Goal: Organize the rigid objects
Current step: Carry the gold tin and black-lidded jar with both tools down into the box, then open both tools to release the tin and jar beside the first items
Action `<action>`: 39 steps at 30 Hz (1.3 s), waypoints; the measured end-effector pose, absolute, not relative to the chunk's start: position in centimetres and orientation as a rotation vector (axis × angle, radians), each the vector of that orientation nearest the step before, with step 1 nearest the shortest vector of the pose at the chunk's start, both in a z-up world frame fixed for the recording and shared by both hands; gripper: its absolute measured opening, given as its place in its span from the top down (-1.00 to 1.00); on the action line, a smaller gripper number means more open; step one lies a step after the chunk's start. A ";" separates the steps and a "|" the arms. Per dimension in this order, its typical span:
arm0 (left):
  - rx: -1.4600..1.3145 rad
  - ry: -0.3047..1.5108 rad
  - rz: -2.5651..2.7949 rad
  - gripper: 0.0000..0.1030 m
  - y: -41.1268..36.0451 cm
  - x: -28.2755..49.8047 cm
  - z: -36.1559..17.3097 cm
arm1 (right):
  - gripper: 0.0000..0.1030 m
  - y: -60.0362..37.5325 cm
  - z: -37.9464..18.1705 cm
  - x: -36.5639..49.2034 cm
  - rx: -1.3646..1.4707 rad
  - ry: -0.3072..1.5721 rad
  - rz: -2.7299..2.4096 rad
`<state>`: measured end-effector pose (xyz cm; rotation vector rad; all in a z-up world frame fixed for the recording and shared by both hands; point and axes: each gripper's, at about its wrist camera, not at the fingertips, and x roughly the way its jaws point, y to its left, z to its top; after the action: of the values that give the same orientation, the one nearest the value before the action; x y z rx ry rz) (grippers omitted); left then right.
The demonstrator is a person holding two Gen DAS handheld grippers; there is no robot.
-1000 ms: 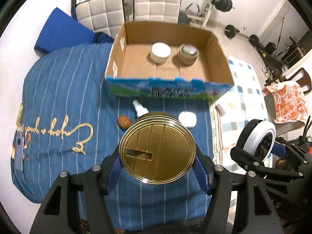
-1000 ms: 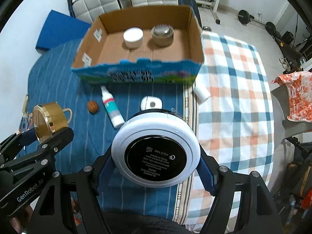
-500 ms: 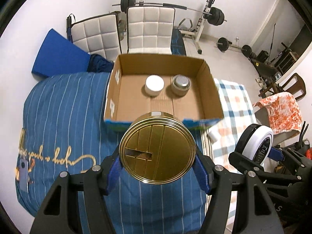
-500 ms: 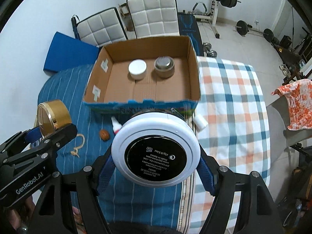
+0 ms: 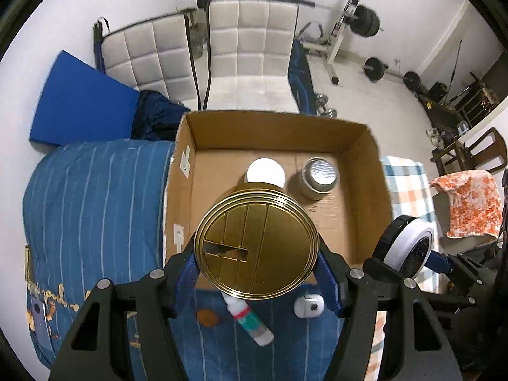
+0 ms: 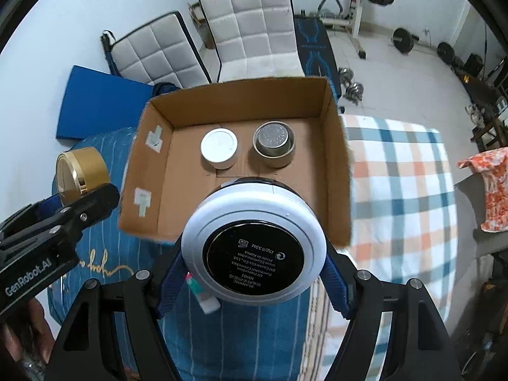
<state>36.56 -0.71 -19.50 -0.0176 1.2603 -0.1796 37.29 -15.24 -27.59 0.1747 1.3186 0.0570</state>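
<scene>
My left gripper [image 5: 257, 254] is shut on a round gold jar [image 5: 256, 241], held above the near part of an open cardboard box [image 5: 371, 171]. My right gripper [image 6: 254, 250] is shut on a white round compact with a black label [image 6: 254, 244], held over the box's near wall [image 6: 343, 190]. Inside the box stand a white-lidded jar [image 6: 219, 147] and a silver-topped jar [image 6: 273, 143]. The gold jar also shows at the left of the right wrist view [image 6: 81, 171], and the compact at the right of the left wrist view [image 5: 409, 244].
On the blue striped cloth [image 5: 89, 209] below the box lie a small white bottle [image 5: 250, 317], a brown nut-like ball [image 5: 208, 317] and a small white case [image 5: 308, 305]. A checked cloth [image 6: 403, 190] lies to the right. White padded chairs [image 6: 254, 25] and weights stand behind the box.
Both grippers have risen and moved forward with their loads. They now hang over the box's near edge, and the loose items on the cloth have slid under them.
</scene>
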 end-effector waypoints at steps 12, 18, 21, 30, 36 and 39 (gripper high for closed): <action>-0.068 1.577 -0.185 -0.22 -1.0 42.6 -33.4 | -0.50 -15.2 -40.0 45.9 0.152 1.505 0.004; -0.068 1.686 -0.188 -0.22 -1.3 42.9 -38.1 | -0.50 -15.2 -45.5 47.1 0.150 1.604 0.004; -0.047 1.708 -0.188 -0.22 -1.3 42.8 -39.3 | -0.50 -14.9 -47.3 47.2 0.140 1.636 0.005; -0.021 1.718 -0.178 -0.22 -1.6 42.6 -39.4 | -0.50 -15.1 -49.5 47.6 0.144 1.681 -0.017; -0.031 1.720 -0.160 -0.27 -1.4 42.5 -38.4 | -0.51 -14.9 -49.8 48.0 0.151 1.719 -0.013; -0.039 1.698 -0.148 -0.44 -1.2 42.6 -37.2 | -0.66 -15.3 -49.5 48.0 0.153 1.713 -0.019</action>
<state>42.58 -1.21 -37.24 -0.0394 1.6979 -0.1478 48.01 -15.34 -49.53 0.1529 1.7129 -0.0192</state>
